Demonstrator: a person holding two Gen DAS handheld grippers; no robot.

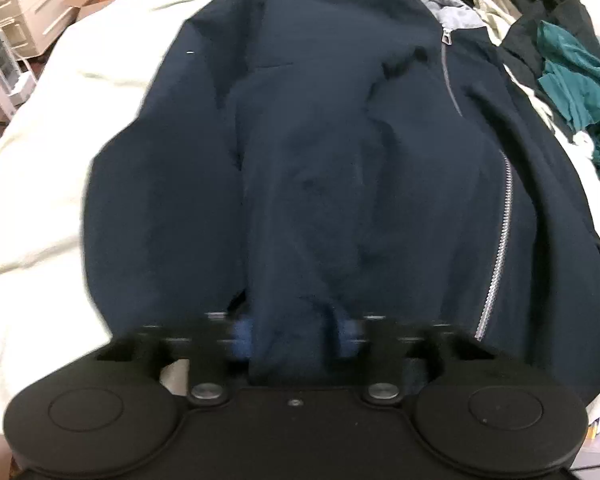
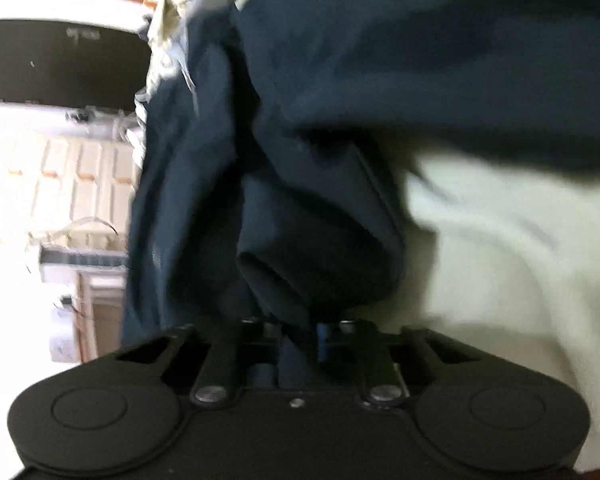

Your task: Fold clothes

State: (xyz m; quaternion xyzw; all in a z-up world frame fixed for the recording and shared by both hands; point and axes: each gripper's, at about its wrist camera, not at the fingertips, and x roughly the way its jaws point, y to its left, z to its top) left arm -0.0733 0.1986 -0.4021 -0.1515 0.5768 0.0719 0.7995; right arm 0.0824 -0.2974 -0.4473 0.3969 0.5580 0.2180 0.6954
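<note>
Our left gripper (image 1: 294,336) and right gripper (image 2: 300,332) each pinch a fold of the navy zip jacket (image 1: 340,160), seemingly its sleeves; it lies rumpled on the pale bedsheet (image 1: 40,200).

Matte black claw (image 1: 294,336), blue pads, silver screws.

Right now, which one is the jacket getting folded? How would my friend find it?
Look at the big pale bed cover. Spread in the middle of it lies the navy jacket, beside a messy heap of clothes on the right. It is the only one laid out flat, with a silver zip and grey lining at the collar, and the left gripper pinches its near edge.
</note>
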